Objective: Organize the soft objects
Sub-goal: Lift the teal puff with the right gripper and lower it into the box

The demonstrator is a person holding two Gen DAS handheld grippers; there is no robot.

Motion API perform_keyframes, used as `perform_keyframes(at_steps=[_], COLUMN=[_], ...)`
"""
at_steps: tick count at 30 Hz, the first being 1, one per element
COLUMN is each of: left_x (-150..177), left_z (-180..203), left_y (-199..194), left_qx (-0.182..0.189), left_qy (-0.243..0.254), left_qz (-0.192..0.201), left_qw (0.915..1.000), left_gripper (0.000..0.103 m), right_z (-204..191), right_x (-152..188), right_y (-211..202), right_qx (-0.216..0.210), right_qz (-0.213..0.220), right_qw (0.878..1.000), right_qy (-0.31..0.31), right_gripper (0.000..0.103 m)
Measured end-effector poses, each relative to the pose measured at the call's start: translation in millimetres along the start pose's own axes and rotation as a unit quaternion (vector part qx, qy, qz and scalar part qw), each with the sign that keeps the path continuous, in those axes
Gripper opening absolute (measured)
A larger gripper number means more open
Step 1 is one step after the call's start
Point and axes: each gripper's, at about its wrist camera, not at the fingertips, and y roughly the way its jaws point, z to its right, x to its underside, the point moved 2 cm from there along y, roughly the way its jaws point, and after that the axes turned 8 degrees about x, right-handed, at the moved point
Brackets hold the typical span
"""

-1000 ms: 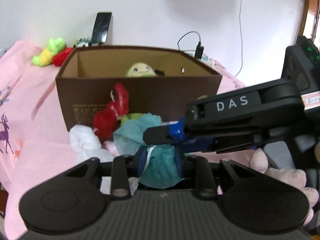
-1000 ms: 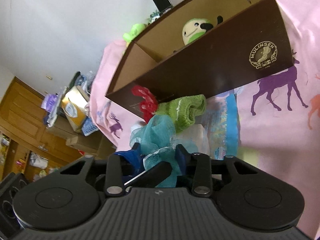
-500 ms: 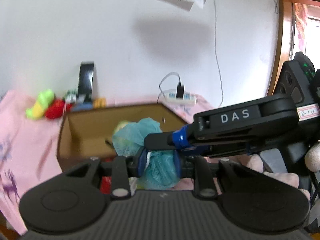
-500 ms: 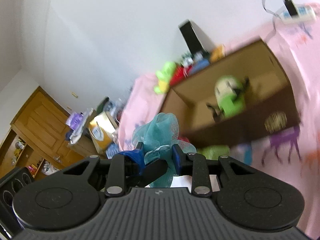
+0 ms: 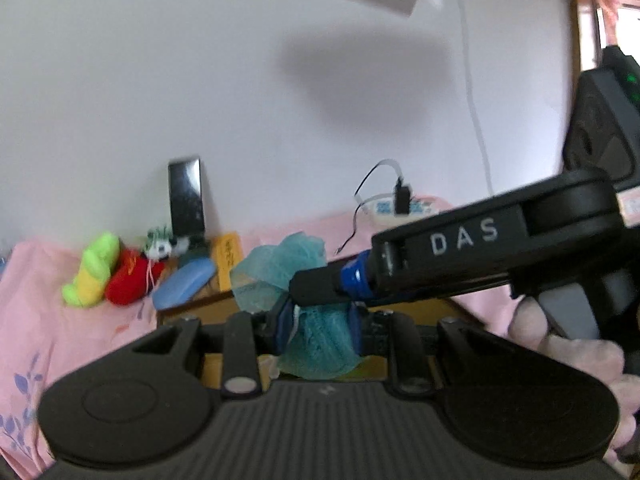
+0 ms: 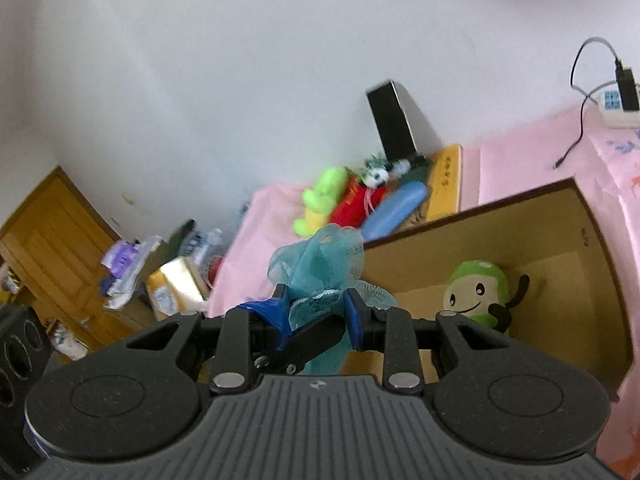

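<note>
Both grippers are shut on one teal mesh bath pouf (image 5: 308,304), also seen in the right wrist view (image 6: 324,268). My left gripper (image 5: 320,330) pinches its lower part. My right gripper (image 6: 318,316) pinches it from the right side; its black arm marked DAS (image 5: 464,240) crosses the left wrist view. The pouf hangs in the air above the near left rim of an open brown cardboard box (image 6: 552,216). A green smiling plush (image 6: 478,294) lies inside the box.
A pink sheet (image 5: 60,320) covers the surface. Behind the box lie a green-yellow plush (image 6: 322,200), a red plush (image 6: 354,206), a blue case (image 6: 396,206) and a black phone (image 6: 392,122) leaning on the wall. A power strip (image 6: 618,106) sits at the far right. A pink plush (image 5: 560,344) lies at right.
Both grippers have lifted the pouf from the pile in front of the box up and over the box's rim. The red, green and white items on the sheet have dropped out of view.
</note>
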Motion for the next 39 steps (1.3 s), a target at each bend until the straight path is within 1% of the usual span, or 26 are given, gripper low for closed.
perform_keyframes(at_steps=[3, 7, 14, 16, 17, 18, 19, 20, 21, 22, 23, 24, 25, 26, 27, 31, 35, 39], left_x=[3, 8, 26, 32, 33, 31, 30, 30, 31, 32, 34, 34, 33, 33, 32, 31, 31, 31], left_z=[-26, -49, -80, -86, -89, -92, -93, -94, -94, -94, -93, -92, -90, -88, -88, -91, -92, -93], left_y=[26, 59, 111, 119, 122, 123, 124, 126, 129, 131, 132, 134, 133, 133, 134, 138, 139, 140], left_qx=[0.006, -0.003, -0.006, -0.008, -0.004, -0.003, -0.008, -0.02, -0.028, -0.029, -0.03, -0.035, -0.043, -0.049, -0.054, -0.074, -0.086, -0.099], left_qy=[-0.026, -0.041, -0.067, -0.075, -0.084, -0.092, -0.091, -0.09, -0.093, -0.097, -0.097, -0.09, -0.08, -0.07, -0.064, -0.064, -0.066, -0.064], left_qz=[-0.027, -0.055, -0.118, -0.132, -0.14, -0.141, -0.14, -0.145, -0.155, -0.164, -0.168, -0.168, -0.166, -0.161, -0.158, -0.167, -0.17, -0.171], left_qw=[0.9993, 0.9976, 0.9907, 0.9883, 0.9865, 0.9857, 0.9859, 0.9851, 0.9832, 0.9812, 0.9806, 0.981, 0.982, 0.9832, 0.9838, 0.981, 0.9795, 0.9782], left_gripper=[0.023, 0.023, 0.024, 0.025, 0.024, 0.024, 0.031, 0.039, 0.042, 0.042, 0.043, 0.043, 0.043, 0.048, 0.05, 0.052, 0.052, 0.052], right_z=[10, 27, 49, 53, 56, 57, 58, 59, 60, 63, 65, 67, 70, 72, 74, 78, 74, 70], right_x=[-5, -12, -8, -6, -6, -7, -8, -8, -8, -6, -4, -3, -3, -4, -5, -7, -8, -12], right_y=[31, 70, 116, 127, 130, 131, 131, 132, 135, 136, 137, 136, 135, 132, 129, 117, 105, 108], right_qx=[0.015, 0.019, 0.041, 0.045, 0.047, 0.044, 0.041, 0.046, 0.061, 0.078, 0.089, 0.088, 0.083, 0.082, 0.082, 0.059, 0.049, 0.057], right_qz=[-0.018, -0.044, -0.094, -0.112, -0.123, -0.127, -0.127, -0.129, -0.134, -0.138, -0.138, -0.135, -0.132, -0.125, -0.115, -0.087, -0.06, -0.054], right_qw=[1.0, 0.999, 0.994, 0.992, 0.991, 0.99, 0.99, 0.99, 0.988, 0.986, 0.985, 0.985, 0.986, 0.986, 0.987, 0.99, 0.994, 0.995], right_qy=[0.003, 0.017, 0.02, 0.022, 0.032, 0.039, 0.041, 0.042, 0.046, 0.05, 0.052, 0.056, 0.064, 0.073, 0.078, 0.091, 0.08, 0.061], right_gripper=[0.011, 0.011, 0.011, 0.012, 0.012, 0.013, 0.014, 0.014, 0.014, 0.017, 0.016, 0.014, 0.014, 0.015, 0.017, 0.017, 0.017, 0.017])
